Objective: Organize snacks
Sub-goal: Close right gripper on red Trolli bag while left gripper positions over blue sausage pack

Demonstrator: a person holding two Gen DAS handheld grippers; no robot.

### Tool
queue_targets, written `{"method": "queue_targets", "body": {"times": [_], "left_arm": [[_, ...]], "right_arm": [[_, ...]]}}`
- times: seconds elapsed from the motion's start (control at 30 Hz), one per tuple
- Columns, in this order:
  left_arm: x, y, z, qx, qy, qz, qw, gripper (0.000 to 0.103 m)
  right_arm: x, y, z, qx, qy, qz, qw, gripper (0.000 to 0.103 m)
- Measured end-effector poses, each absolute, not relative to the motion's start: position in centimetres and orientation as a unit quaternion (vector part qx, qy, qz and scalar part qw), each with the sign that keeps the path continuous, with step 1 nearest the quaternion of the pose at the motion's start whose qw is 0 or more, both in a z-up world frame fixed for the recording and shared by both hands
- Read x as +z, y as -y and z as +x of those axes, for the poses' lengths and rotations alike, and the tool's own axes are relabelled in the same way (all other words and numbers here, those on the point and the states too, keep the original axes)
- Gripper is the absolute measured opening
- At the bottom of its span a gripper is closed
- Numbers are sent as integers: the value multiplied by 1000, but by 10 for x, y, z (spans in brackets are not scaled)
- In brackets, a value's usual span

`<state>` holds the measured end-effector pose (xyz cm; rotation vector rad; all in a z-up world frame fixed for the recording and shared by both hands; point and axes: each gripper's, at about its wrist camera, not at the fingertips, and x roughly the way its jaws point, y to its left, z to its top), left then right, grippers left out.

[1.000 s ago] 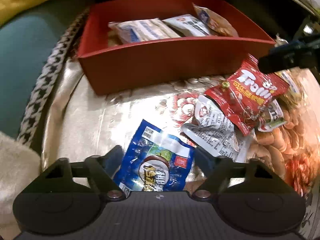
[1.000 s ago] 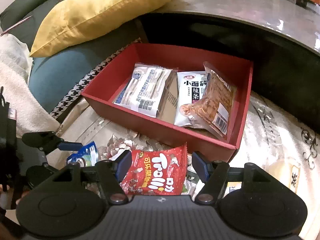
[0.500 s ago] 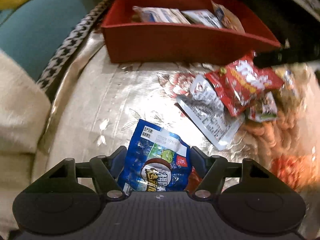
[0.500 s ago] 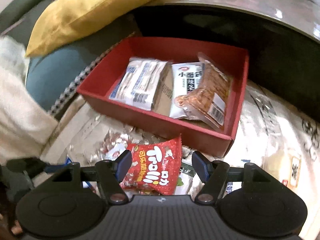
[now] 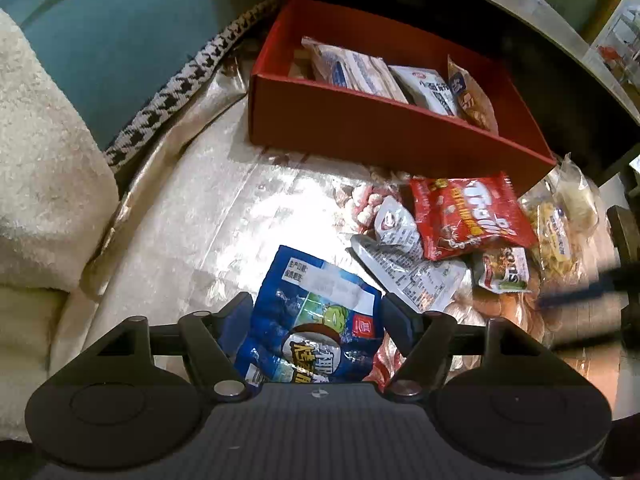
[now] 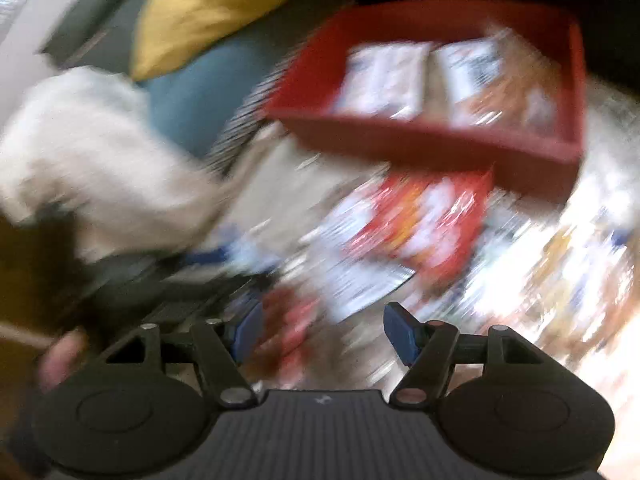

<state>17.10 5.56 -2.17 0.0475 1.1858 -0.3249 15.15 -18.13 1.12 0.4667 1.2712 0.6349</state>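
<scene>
red box (image 5: 384, 136) sits at far side of gold cloth (image 5: 224, 216), packets inside. red trolli bag (image 5: 468, 216) lies just before it. left gripper (image 5: 316, 316) straddles blue snack packet (image 5: 316, 320); grip unconfirmed. right gripper (image 6: 322, 330) fingers apart, empty.

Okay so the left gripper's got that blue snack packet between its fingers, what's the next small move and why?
Probably close the left gripper on the blue snack packet. The packet lies between the spread fingers on the shiny cloth, apparently not yet squeezed. The red box beyond it, already holding three packets, looks like where it goes next. The right wrist view is too blurred to help.
</scene>
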Motion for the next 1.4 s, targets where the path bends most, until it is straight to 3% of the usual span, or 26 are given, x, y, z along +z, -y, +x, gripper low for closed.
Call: {"method": "queue_targets", "body": {"times": [0.1,0.27,0.6,1.0,1.17,1.4], "left_arm": [[-17,-55,169,-157,-552,18,819,77],[-22,-51,169,-158,-556,24,816,77],[-46,-44,178,-153,-582,32,798,82],[-50,-43,180,-164,-588,33,791,87],[-50,-46,178,-162,-590,33,790,88],[-46,-51,173,-170,-590,34,788,89]], "right_arm": [[20,172,131,303,-582,175,734,61],[25,140,160,275,-531,-61,800,61],[-26,95,223,345,-536,-186,748,64],[-24,101,227,385,-503,-214,744,66],[-28,93,219,390,-512,-193,741,77],[-18,109,200,402,-554,-109,720,75]]}}
